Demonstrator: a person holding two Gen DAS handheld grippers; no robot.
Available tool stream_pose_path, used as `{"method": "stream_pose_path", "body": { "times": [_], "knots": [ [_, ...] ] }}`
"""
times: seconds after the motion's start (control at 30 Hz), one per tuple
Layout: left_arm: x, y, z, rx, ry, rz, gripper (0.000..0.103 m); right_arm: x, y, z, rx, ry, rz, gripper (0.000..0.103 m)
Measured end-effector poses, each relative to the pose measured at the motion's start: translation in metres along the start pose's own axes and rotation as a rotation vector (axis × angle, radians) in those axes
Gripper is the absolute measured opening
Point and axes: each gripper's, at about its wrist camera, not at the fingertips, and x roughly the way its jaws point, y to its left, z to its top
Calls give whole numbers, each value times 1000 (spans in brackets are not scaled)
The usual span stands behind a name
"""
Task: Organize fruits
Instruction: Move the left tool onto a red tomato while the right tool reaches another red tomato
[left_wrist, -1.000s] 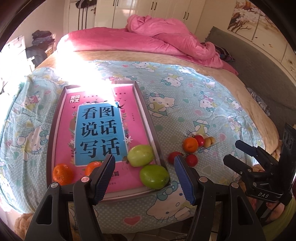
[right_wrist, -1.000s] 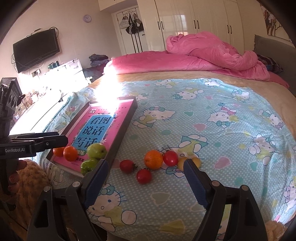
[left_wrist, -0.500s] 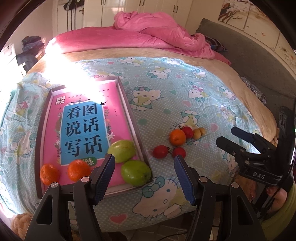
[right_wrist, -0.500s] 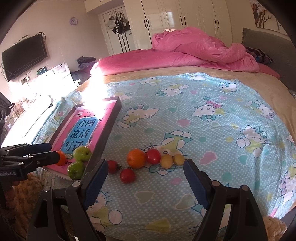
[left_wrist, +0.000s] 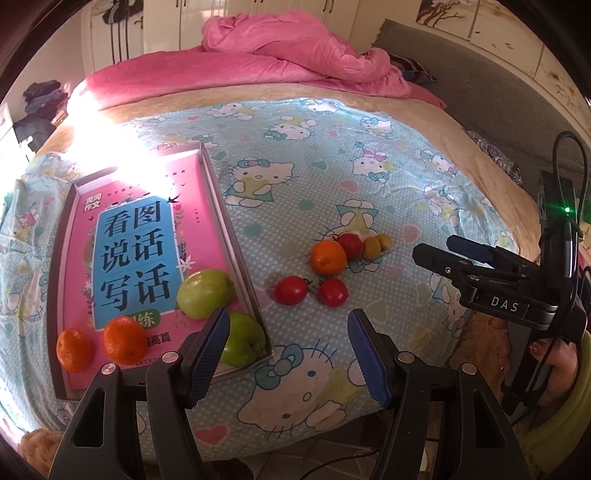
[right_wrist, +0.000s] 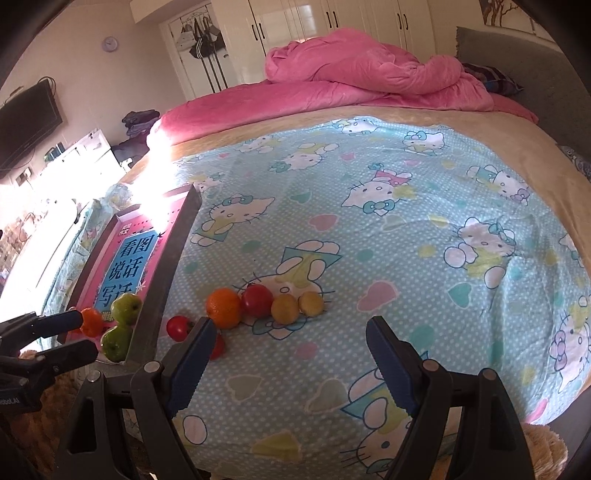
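Left wrist cam first: my left claw is hanging over the near edge of the bed with its jaws apart and nothing between them. Just past the left finger sits the tray with a pink book lying flat inside it. On the book there are two green apples, one behind the other, touching, the nearer one partly hidden by my finger, plus two mandarins side by side at the near left corner. Out on the Hello Kitty sheet, right of the tray, there are two tomatoes close together, and behind them a row: an orange, a red fruit and two small yellowish fruits, all touching. My right claw shows at the right edge, held in my hand.

Right wrist cam: the right claw is wide open too, empty, over the sheet. The orange row lies just beyond its left finger, and one tomato is half hidden behind that finger. Tray and apples are off to the left, with the left claw poking in beside them. A pink duvet is bunched at the far end.
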Motion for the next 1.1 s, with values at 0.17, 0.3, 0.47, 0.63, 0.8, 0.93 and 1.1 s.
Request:
{"method": "stream_pose_path", "body": {
  "times": [0.17, 0.3, 0.47, 0.63, 0.8, 0.93, 1.1],
  "knots": [
    [6, -1, 1, 4, 12, 6, 68, 4, 10, -4, -34, 19, 34, 83],
    [11, -1, 6, 12, 20, 20, 68, 13, 22, -10, -77, 57, 62, 83],
    [20, -2, 12, 26, 44, 26, 68, 23, 34, -16, -127, 87, 73, 83],
    [29, -5, 20, 63, 61, 15, 68, 31, 43, -21, -157, 112, 84, 82],
    [40, -11, 30, 142, 101, 12, 55, 39, 48, -22, -174, 130, 90, 80],
    [53, -17, 34, 213, 145, 33, 35, 41, 50, -23, -178, 131, 102, 79],
    [66, -21, 41, 257, 186, 7, 33, 49, 52, -23, -170, 144, 117, 72]
  ]
}}
